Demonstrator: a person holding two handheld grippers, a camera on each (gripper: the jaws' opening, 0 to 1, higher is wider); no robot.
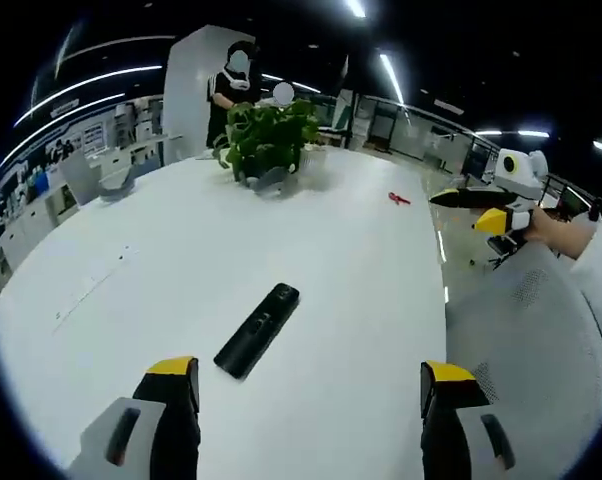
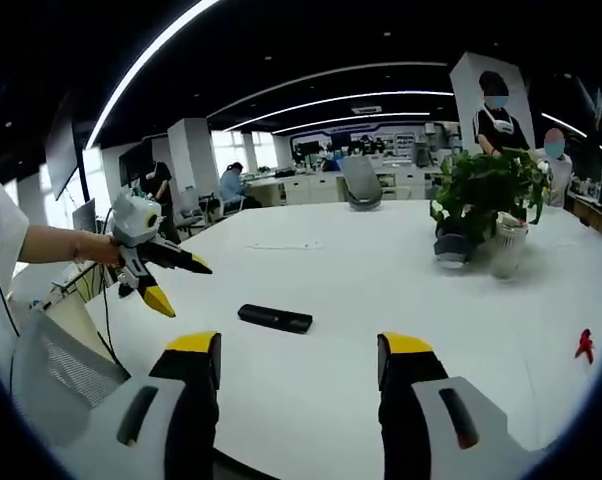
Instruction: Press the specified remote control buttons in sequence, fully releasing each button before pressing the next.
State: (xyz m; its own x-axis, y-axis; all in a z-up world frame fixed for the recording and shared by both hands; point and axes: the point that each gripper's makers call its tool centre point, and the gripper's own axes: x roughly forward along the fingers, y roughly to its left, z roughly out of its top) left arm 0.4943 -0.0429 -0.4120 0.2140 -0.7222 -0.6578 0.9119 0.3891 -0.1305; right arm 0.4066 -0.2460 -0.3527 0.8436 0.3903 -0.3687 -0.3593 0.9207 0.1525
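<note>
A black remote control [image 1: 258,329] lies flat on the white table [image 1: 161,260], just ahead of my left gripper [image 1: 309,385], whose jaws stand wide apart with nothing between them. My right gripper [image 1: 456,211] hangs open beyond the table's right edge, held by a hand. In the right gripper view the remote [image 2: 274,318] lies a short way past my open right gripper [image 2: 299,360], and my left gripper [image 2: 186,288] hovers open to the left of it, above the table edge [image 2: 131,330]. Neither gripper touches the remote.
A potted plant [image 1: 269,140] [image 2: 486,195] stands at the table's far side, with people behind it. A small red object [image 1: 398,199] [image 2: 583,345] lies on the table. A grey mesh chair [image 1: 541,340] [image 2: 51,380] sits beside the near edge. Office desks fill the background.
</note>
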